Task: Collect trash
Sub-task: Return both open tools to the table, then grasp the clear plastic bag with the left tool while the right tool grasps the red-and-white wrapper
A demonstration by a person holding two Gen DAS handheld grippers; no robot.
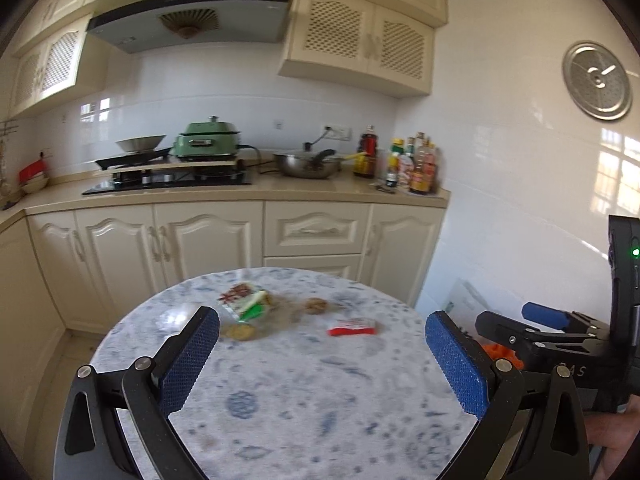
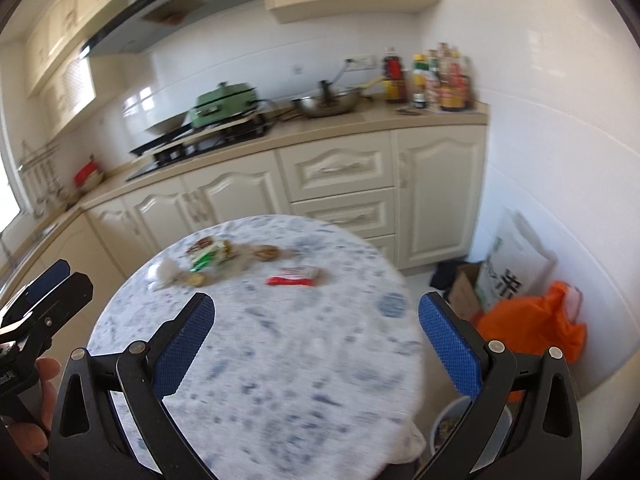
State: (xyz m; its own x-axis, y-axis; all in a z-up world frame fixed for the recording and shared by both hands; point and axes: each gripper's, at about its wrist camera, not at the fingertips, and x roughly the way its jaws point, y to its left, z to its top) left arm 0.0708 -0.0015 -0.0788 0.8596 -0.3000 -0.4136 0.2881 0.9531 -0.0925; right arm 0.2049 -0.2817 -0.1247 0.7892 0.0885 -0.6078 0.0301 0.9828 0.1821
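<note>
Hovering above the near edge of the round table (image 1: 280, 420), both tongs are spread wide and carry nothing. Left tongs (image 1: 322, 344): blue pads well apart, pointed across the cloth toward the far side. Right tongs (image 2: 316, 328): the same, jaws wide, off to the right of the left pair. Trash all sits on the far half of the table, well apart from both. Nearest piece is the red-and-white wrapper (image 1: 353, 327), flat on the cloth; in the left view it lies ahead and slightly right of centre, in the right view (image 2: 295, 276) ahead and slightly left, so it falls roughly between the two tools. Its long axis runs left to right, crosswise to both approaches, so jaws that open sideways, as these do, would meet its short ends unless the wrist is turned. My guess is the right tongs have the shorter reach, but not by much. Further back and to the left: a heap of green and clear wrappers (image 1: 248, 304), a brown lump (image 1: 316, 305) beside it, a round yellowish piece (image 1: 240, 332) in front; the blur leaves me unsure what these are. A small bin (image 2: 450, 426) shows below the table's right edge, under the right tongs, so that side looks handier for dropping.
</note>
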